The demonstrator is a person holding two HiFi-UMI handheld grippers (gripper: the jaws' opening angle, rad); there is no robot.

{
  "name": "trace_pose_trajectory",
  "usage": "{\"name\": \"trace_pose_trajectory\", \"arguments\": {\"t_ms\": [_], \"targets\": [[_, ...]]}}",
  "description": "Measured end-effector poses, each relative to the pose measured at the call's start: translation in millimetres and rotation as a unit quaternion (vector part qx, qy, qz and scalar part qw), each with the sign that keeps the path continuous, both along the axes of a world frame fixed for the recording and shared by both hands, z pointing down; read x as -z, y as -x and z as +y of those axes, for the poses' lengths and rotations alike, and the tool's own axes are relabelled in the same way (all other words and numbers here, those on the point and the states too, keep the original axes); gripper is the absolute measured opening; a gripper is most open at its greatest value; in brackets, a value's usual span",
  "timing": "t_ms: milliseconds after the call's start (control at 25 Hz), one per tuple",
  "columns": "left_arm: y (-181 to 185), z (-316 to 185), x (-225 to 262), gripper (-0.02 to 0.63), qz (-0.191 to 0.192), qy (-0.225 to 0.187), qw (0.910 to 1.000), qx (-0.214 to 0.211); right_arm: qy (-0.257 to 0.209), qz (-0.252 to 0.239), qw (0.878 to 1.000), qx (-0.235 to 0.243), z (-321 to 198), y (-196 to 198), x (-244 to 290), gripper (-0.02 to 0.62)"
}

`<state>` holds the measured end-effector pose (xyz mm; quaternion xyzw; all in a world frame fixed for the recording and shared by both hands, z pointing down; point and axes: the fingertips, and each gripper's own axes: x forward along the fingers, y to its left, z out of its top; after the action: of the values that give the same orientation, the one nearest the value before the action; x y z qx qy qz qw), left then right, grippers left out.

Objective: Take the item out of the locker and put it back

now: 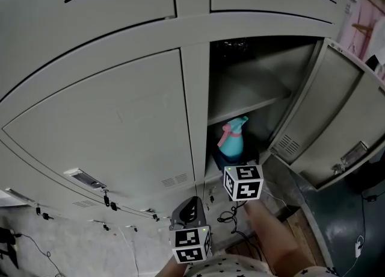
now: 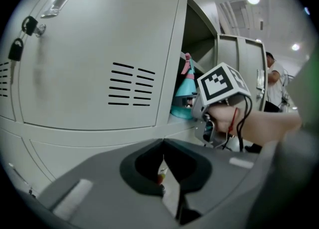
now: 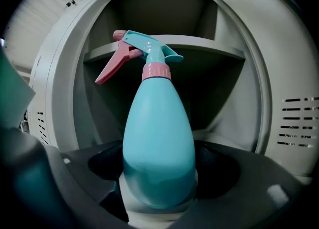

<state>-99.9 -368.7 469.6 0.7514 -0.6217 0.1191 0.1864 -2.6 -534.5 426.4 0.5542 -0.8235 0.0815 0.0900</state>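
A teal spray bottle (image 1: 231, 139) with a pink trigger and collar stands upright on the floor of the open locker compartment (image 1: 240, 83), under its shelf. My right gripper (image 1: 236, 164) is at the compartment's mouth, right in front of the bottle. In the right gripper view the bottle (image 3: 158, 138) fills the middle, its wide base between the jaws of my right gripper (image 3: 158, 175), which stand open at its sides. My left gripper (image 1: 191, 214) hangs lower, in front of the closed door beside it. Its jaws (image 2: 162, 146) meet, holding nothing. From there the bottle (image 2: 185, 91) peeks past the door frame.
The locker's door (image 1: 337, 125) swings open to the right. A shelf (image 1: 252, 104) spans the compartment above the bottle. The closed neighbouring door (image 1: 108, 125) has vents and a handle (image 1: 84, 178). Padlocks (image 2: 16, 49) hang at the left. A person (image 2: 274, 81) stands beyond the open door.
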Motion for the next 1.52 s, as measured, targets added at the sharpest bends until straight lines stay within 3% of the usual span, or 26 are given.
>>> {"name": "trace_pose_trajectory", "arguments": {"t_ms": [320,760,1080,1520], "targets": [[-9.2,19.5,4.4,0.006,0.003,-0.004,1.0,-0.003,-0.001,-0.005,1.0,0.016,47.3,-7.5,7.1,0.411],[-36.8,85.2,11.9,0.006,0.012,-0.017,0.9998,-0.004,0.022,-0.021,0.998,0.061,191.2,-34.2,1.1,0.41],[-63.2,138.1,11.0,0.006,0.016,-0.019,0.9997,-0.002,0.034,-0.029,0.997,0.064,278.6,-62.2,-10.5,0.41],[-79.2,167.2,7.4,0.006,0.007,-0.022,0.9997,-0.007,0.041,-0.036,0.996,0.066,317.6,-77.7,-22.1,0.41]]}}
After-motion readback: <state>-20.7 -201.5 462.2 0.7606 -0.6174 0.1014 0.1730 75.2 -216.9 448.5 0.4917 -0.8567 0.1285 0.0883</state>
